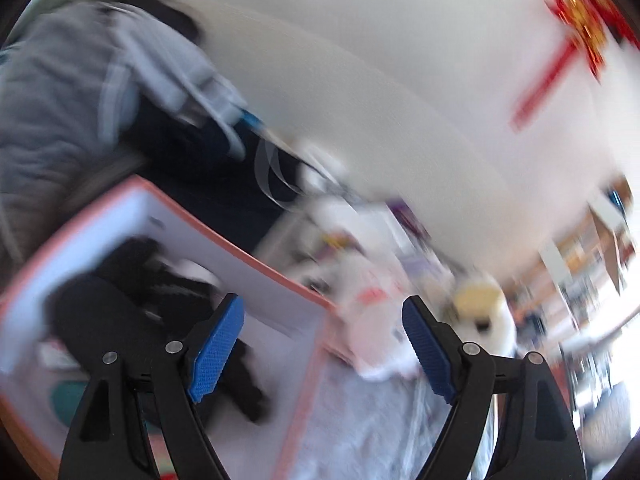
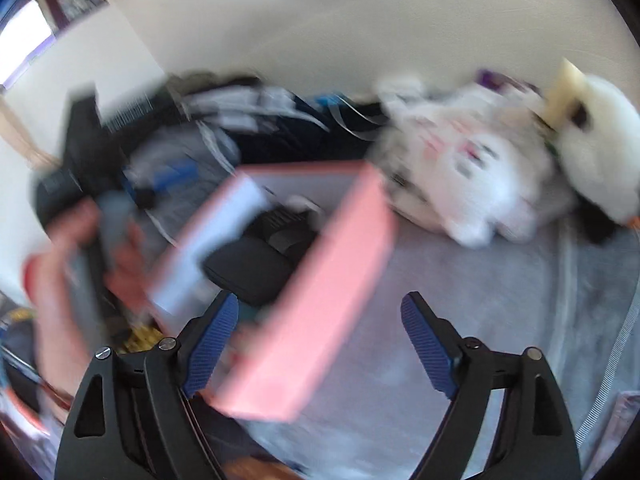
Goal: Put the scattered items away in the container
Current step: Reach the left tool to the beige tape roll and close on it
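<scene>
A pink box (image 1: 256,264) with a white inside holds black items (image 1: 132,300). In the left wrist view it lies at the lower left, and my left gripper (image 1: 324,344) is open and empty over its right corner. In the right wrist view the pink box (image 2: 320,300) sits in the middle with black items (image 2: 256,268) inside. My right gripper (image 2: 320,344) is open and empty, just in front of the box's near wall. Both views are blurred by motion.
A white plastic bag (image 2: 460,168) and a white plush toy (image 2: 596,148) lie behind the box on a grey bedspread (image 2: 480,300). Piled clothes (image 1: 80,92) fill the far left. A hand (image 2: 72,272) with the other gripper shows at left in the right wrist view.
</scene>
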Tool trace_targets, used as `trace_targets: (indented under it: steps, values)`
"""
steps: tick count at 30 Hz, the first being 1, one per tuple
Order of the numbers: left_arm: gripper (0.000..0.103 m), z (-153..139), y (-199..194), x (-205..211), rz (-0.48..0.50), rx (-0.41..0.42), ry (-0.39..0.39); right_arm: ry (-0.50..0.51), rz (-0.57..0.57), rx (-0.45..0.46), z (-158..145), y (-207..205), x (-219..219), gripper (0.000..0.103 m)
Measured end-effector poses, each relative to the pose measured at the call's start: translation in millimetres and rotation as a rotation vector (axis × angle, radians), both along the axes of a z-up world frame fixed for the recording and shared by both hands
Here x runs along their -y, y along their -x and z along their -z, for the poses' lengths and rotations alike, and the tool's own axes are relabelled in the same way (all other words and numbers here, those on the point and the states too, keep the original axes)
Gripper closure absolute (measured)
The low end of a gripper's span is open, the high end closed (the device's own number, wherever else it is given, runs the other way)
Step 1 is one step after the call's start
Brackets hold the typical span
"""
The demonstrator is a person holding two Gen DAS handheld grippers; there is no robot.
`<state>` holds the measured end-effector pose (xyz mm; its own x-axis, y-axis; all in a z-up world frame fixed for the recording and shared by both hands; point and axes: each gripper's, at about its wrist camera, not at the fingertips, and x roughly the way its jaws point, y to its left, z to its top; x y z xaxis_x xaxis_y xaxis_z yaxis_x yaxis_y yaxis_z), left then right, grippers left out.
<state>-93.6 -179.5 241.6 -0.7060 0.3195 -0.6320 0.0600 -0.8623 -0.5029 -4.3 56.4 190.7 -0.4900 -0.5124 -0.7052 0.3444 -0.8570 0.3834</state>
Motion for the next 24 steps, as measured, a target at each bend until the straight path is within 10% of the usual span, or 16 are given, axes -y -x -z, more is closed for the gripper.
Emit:
trace_targets:
  steps: [8,17,24]
  values:
    - [0.022,46.1,55.7,-148.3,0.284,0.143,0.113,-0.03,0.03,0.339,108.4,3.2,-41.3,0.019]
    - [0.022,42.8,82.8,-306.1,0.568,-0.12,0.814,0.034,-0.036,0.487,130.1,22.7,-43.6,0.019]
    - [0.022,1.9,107.7,-361.4,0.661,-0.219,0.542,0.095,-0.016,0.557,146.8,26.2,-54.6,0.019]
